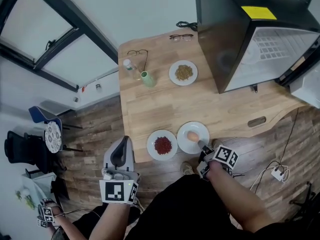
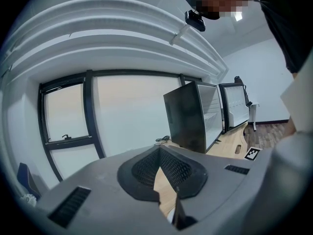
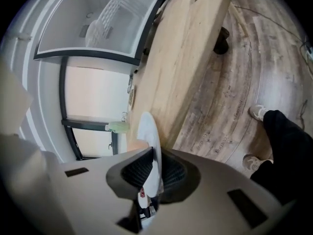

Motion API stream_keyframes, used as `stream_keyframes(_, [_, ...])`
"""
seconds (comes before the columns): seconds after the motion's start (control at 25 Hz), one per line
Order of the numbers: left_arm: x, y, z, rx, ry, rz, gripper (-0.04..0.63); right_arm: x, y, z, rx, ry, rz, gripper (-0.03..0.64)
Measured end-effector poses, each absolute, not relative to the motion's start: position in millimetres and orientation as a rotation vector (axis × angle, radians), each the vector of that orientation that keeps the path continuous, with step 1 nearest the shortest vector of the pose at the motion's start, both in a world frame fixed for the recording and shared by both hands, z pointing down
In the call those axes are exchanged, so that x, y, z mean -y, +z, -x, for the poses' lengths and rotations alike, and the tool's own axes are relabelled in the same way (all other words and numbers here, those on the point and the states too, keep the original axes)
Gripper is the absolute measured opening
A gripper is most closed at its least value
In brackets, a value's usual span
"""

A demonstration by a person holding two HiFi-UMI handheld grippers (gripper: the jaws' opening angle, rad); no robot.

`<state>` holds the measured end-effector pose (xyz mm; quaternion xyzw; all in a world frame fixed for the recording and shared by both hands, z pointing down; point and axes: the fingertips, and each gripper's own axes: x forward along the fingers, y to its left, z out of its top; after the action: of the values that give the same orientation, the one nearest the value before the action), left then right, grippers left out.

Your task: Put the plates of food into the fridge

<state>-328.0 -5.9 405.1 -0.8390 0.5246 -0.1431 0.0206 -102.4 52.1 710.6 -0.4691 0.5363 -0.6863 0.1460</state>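
Well, wood table holds 3 plates, fridge; floor prob. laminate.

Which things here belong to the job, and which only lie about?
Job: plate of pale round food, its rim in the right gripper; plate of red food; plate of yellowish food; open fridge.
Lying about: green cup; small bottle; glasses beside them; glasses by the fridge; cable.

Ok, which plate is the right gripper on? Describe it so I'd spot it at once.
On the wooden table, look at the near edge, where two white plates sit side by side. It is the right-hand plate, its rim in the right gripper's jaws. It holds one pale orange lump; its neighbour holds red food.
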Motion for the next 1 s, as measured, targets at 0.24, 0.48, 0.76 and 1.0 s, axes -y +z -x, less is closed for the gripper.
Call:
stream_keyframes(0.24, [20.1,396.3,315.4,-1.606,-0.405,2.610,0.003,-44.0,681.9,91.2,-1.525,-1.920,1.273,0.035])
stream_keyframes(0.48, [25.1,402.2,279.7,-1.540,-0.398,2.667,0.003,-37.8,651.6,52.6,-1.537,-1.819,1.246,0.035])
stream_keyframes(0.76, [45.9,391.3,237.9,-1.492,-0.311,2.705,0.003,-35.2,613.3,-12.4,-1.527,-1.725,1.349,0.035])
stream_keyframes(1.0, [67.1,377.5,189.7,-1.455,-0.255,2.718,0.003,-22.3,580.4,-72.0,-1.492,-1.648,1.373,0.035])
